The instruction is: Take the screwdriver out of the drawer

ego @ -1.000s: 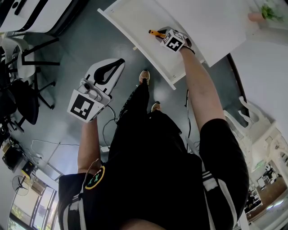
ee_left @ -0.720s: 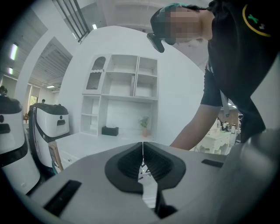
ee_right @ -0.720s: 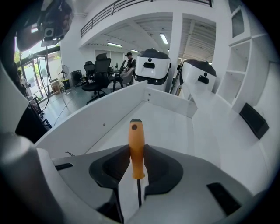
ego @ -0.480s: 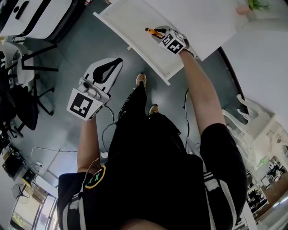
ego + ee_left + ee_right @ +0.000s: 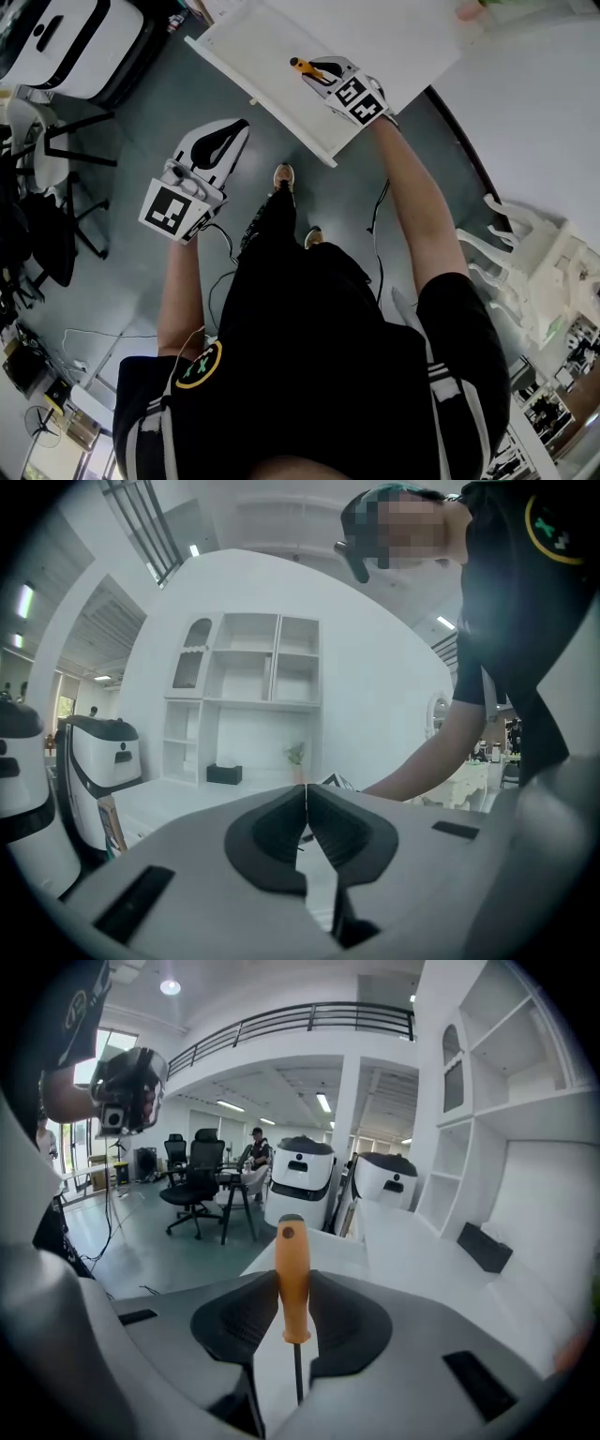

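The screwdriver (image 5: 292, 1274) has an orange handle and a thin dark shaft, and my right gripper (image 5: 292, 1288) is shut on the handle, which sticks out past the pads. In the head view the right gripper (image 5: 319, 73) holds the screwdriver (image 5: 301, 67) above the open white drawer (image 5: 267, 111). My left gripper (image 5: 232, 128) hangs to the left of the drawer's front, over the floor. Its jaws (image 5: 307, 791) meet at the tips with nothing between them.
White service robots (image 5: 301, 1183) and black office chairs (image 5: 195, 1185) stand beyond the drawer. A white shelf unit (image 5: 246, 697) and a black box (image 5: 485, 1246) sit by the desk. An ornate white chair (image 5: 525, 258) is at the right, cables (image 5: 225, 258) on the floor.
My right gripper has lifted the screwdriver up off the drawer, and in the head view it has shifted up and left. The left gripper has drifted slightly and stays shut.
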